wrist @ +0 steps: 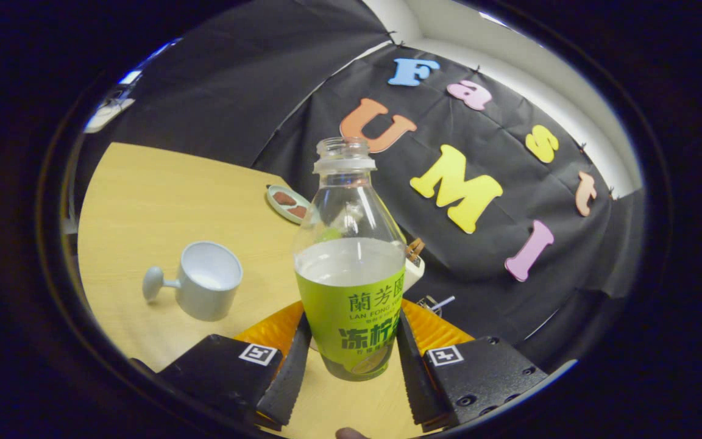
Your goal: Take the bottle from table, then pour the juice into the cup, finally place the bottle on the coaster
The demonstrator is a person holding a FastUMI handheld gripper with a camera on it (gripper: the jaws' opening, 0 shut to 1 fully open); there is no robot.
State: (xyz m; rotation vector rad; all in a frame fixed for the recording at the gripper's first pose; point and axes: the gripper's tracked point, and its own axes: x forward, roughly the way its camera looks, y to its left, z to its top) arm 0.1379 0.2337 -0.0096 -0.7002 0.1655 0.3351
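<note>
Claw [351,360]: fingers clamped on both sides of the bottle [351,268], gripping its labelled lower body.
Bottle: upright between the fingers, long axis vertical, uncapped mouth pointing up, half full.
Cup [208,288]: on the desk [150,201], left of bottle, mouth tilted toward it.
Coaster [287,203]: beyond, near the desk's far edge.

Clear glossy plastic bottle [351,268] (label shiny green) stands over a matt pale wood-grain table [156,201]; smooth cup [205,288] left.
</note>
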